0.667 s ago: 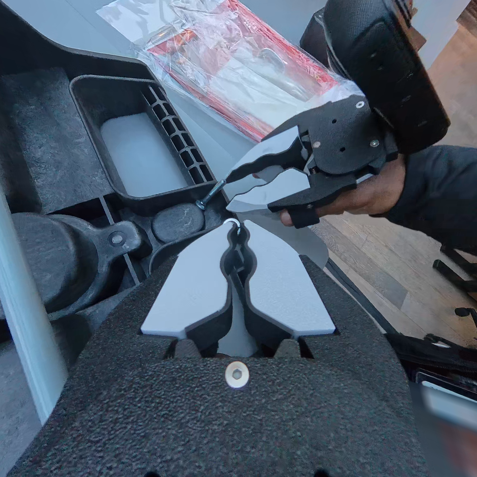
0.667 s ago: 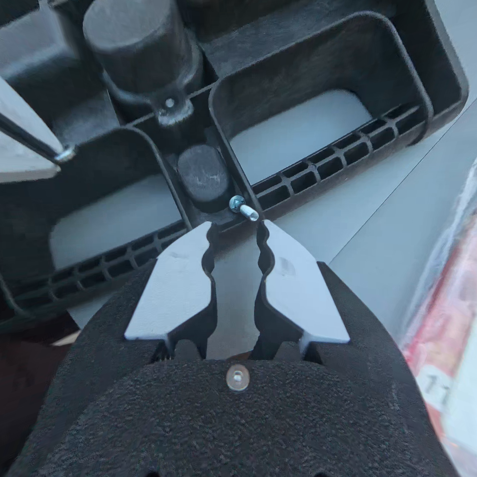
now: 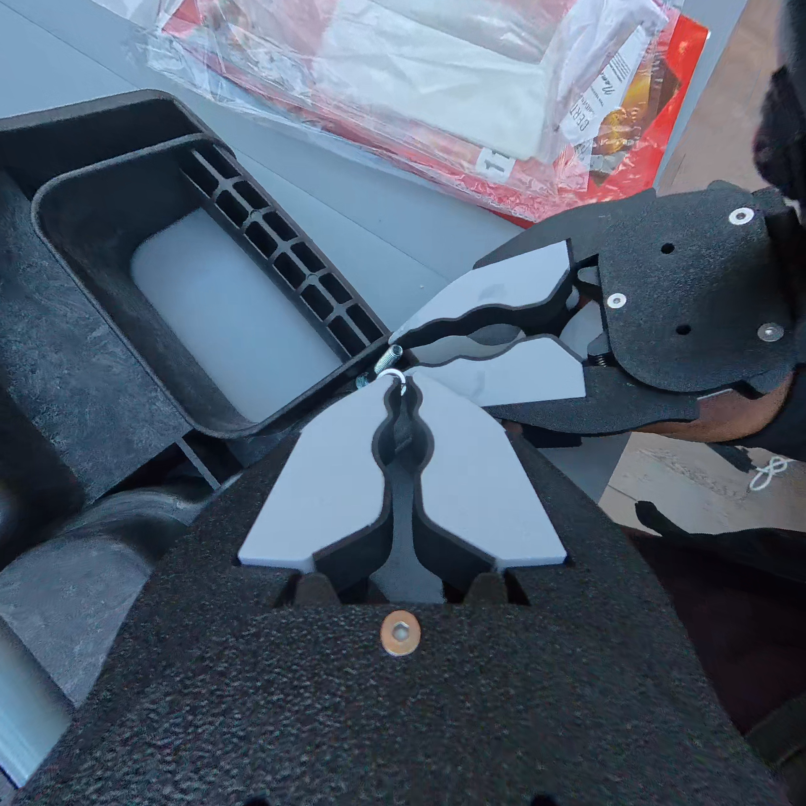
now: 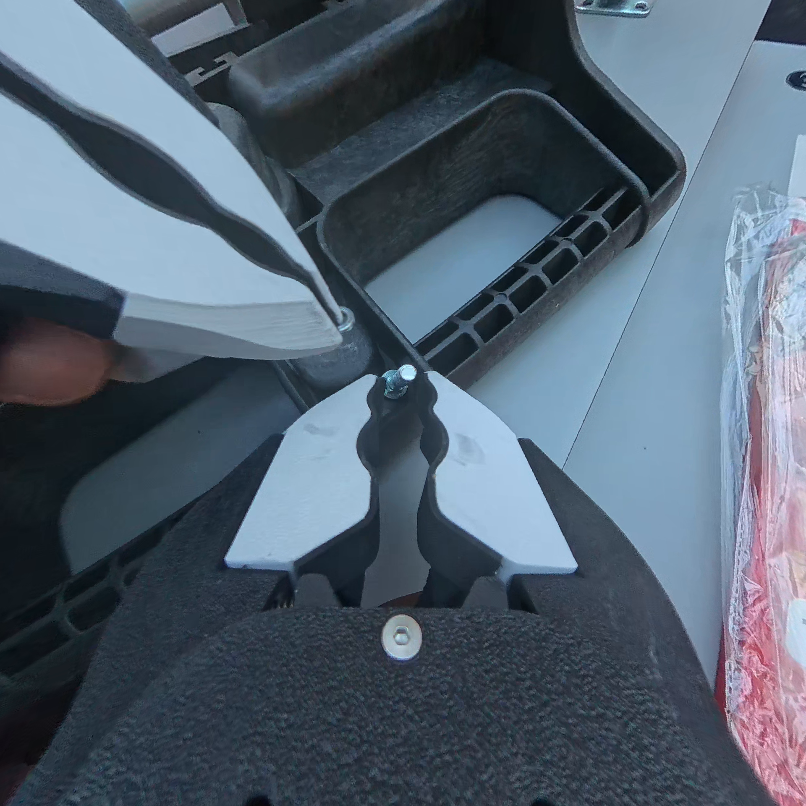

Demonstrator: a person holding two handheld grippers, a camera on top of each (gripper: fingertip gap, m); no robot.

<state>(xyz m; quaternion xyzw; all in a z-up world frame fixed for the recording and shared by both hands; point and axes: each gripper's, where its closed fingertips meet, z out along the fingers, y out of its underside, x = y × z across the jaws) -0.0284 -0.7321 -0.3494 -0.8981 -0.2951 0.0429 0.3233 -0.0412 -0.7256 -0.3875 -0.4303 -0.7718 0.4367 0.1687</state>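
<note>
A small silver bolt [image 4: 399,381] stands tilted in the middle of a black moulded plastic part [image 4: 479,152], by the rib between two open compartments. My right gripper [image 4: 402,378] has its fingertips closed in on the bolt. In the left wrist view the right gripper [image 3: 401,358] comes in from the right onto the bolt [image 3: 388,355]. My left gripper [image 3: 397,384] is shut on a small split metal washer [image 3: 392,374], held right next to the bolt's end. The left gripper [image 4: 336,322] with the washer [image 4: 346,323] fills the upper left of the right wrist view.
The black part [image 3: 109,218] lies on a grey table [image 3: 349,196]. A red packet in clear plastic wrap [image 3: 436,87] lies beyond it, at the right in the right wrist view [image 4: 767,392]. A person's hand [image 3: 719,418] holds the right gripper. A metal plate [image 4: 610,6] lies at the far edge. The grippers' ends are close to 4 centimeters from one another.
The right gripper moved forward and its fingers narrowed onto the bolt. The left gripper, still holding the washer, moved in until the washer sits beside the bolt.
</note>
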